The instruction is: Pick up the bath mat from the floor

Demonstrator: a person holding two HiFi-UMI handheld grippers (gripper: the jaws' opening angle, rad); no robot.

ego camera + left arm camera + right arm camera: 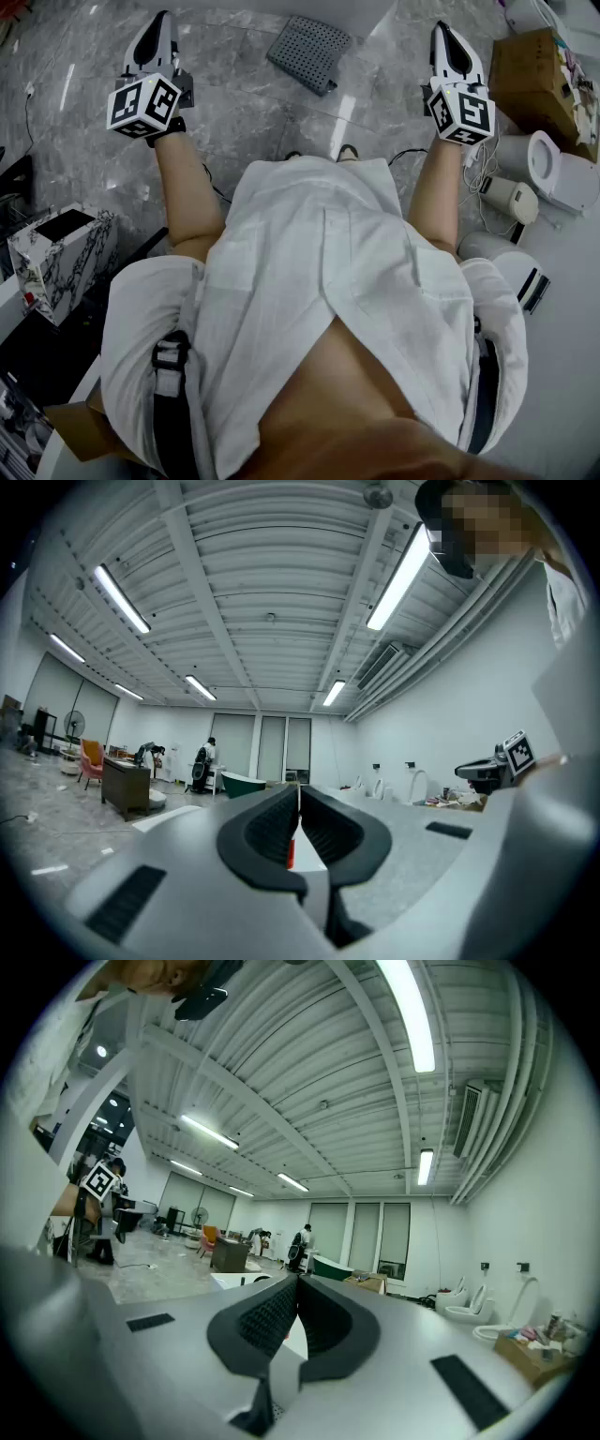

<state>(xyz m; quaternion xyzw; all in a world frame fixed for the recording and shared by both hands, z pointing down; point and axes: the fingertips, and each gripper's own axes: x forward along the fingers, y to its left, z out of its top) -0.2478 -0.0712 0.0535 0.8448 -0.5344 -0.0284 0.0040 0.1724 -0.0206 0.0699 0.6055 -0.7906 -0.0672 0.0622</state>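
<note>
The bath mat (309, 52), a grey rectangle dotted with holes, lies on the marble floor at the top centre of the head view, between the two grippers and clear of both. My left gripper (161, 19) is held out at the upper left, its jaws pressed together with nothing between them. My right gripper (441, 28) at the upper right is likewise shut and empty. Both gripper views look level across a large room and at the ceiling. The left gripper (298, 794) and the right gripper (296, 1283) show their dark pads meeting. The mat is not in either gripper view.
A cardboard box (539, 80) and white toilets (562, 173) stand on the floor at the right, with cables nearby. A marble-patterned box (61, 258) sits at the left. The person's white shirt fills the lower middle. A distant green bathtub (242, 782) and people appear across the room.
</note>
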